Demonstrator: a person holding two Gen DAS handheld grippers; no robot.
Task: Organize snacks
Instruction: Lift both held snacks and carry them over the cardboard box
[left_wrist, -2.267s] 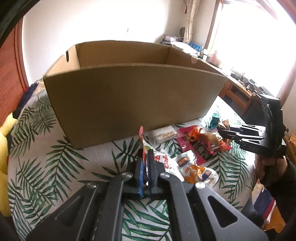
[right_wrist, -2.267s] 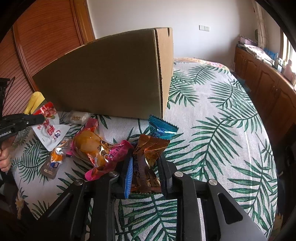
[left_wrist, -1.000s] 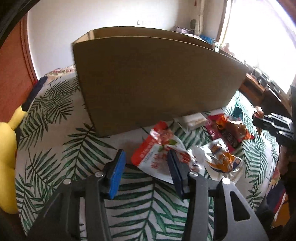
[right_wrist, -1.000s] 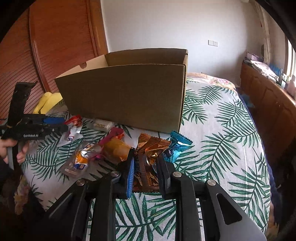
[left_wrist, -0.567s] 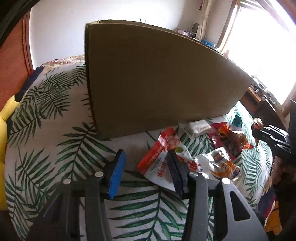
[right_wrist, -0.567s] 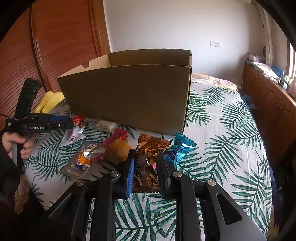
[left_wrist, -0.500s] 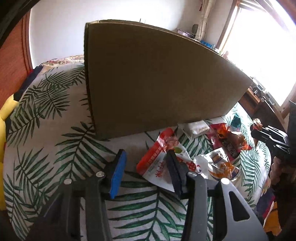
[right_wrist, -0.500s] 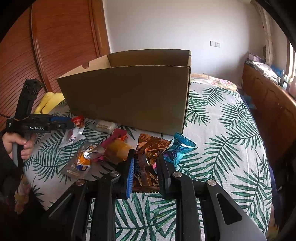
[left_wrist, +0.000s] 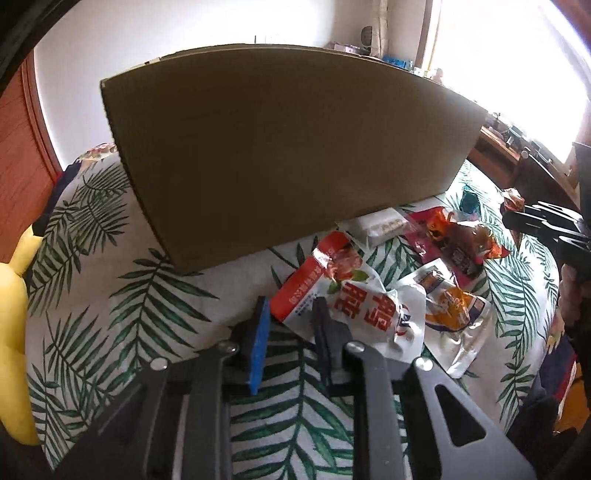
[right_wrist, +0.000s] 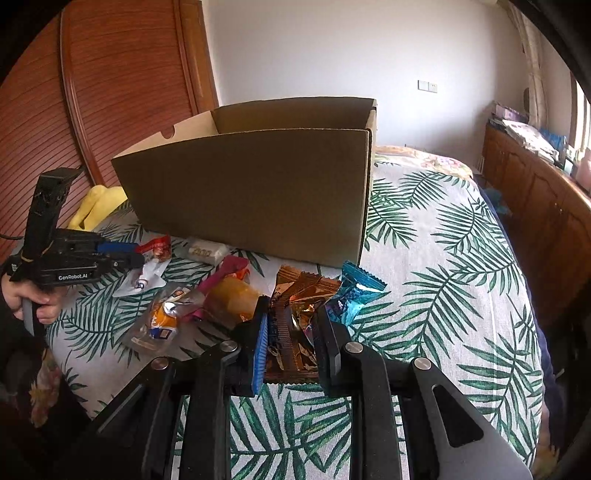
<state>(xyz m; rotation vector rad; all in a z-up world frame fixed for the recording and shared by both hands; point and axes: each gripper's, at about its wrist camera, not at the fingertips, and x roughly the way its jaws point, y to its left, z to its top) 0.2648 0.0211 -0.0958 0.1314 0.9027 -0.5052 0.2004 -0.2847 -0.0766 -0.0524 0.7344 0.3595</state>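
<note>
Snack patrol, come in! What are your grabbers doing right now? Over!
Left gripper closing round red-and-white snack bag. Right gripper shut on brown wafer pack. Cardboard box right behind, its tall wall between snacks and inside.

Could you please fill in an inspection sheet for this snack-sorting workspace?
Surface: leaf-print cloth, largely bare to the right.
Job's things: cardboard box open-topped; red-and-white pouch, brown wafer pack, blue packet outside it.
Clutter: yellow plush.
Grippers: left hand-held gripper has just been closing around the pouch's corner; right hand-held gripper shut on the wafer pack.
Cables: nothing seen.
Surroundings: wooden sideboard.
</note>
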